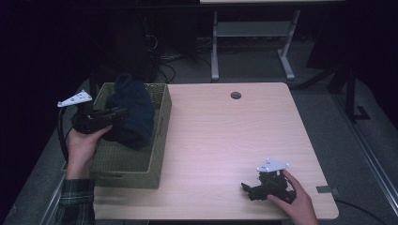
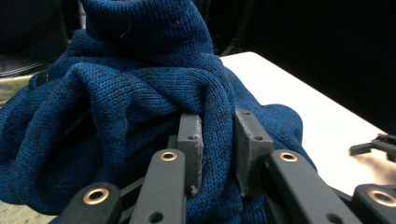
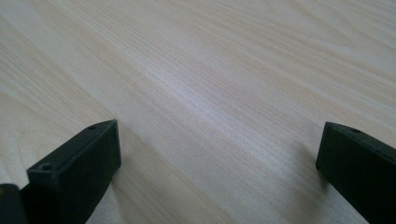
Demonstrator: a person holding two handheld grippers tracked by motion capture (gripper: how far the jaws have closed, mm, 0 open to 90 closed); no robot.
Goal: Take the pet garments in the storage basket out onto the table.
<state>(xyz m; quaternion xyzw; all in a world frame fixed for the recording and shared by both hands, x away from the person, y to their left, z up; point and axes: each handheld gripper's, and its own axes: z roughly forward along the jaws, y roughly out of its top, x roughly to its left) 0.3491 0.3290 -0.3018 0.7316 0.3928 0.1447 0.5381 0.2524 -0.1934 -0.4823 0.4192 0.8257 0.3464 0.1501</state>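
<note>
Dark blue knitted sweater (image 2: 140, 93) hangs bunched over the woven olive basket (image 1: 159, 140), clamped by the left gripper (image 2: 218, 140) for lifting out, while the right gripper (image 3: 219, 154) rests gaping on the pale wooden table (image 1: 225, 136)

Room: dim, dark at the edges | Table (image 1: 225, 136): pale wood grain, round cable hole (image 1: 235, 95) near far edge | Floor (image 1: 328, 117): grey carpet | Behind: grey metal desk frame (image 1: 253, 42), tangled cables (image 1: 164, 65) in shadow

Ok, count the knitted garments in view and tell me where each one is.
1. A blue sweater, bunched up over the woven basket at the table's left, pinched in the left gripper. The basket's floor beneath it is partly hidden, so another could lie there.
</note>
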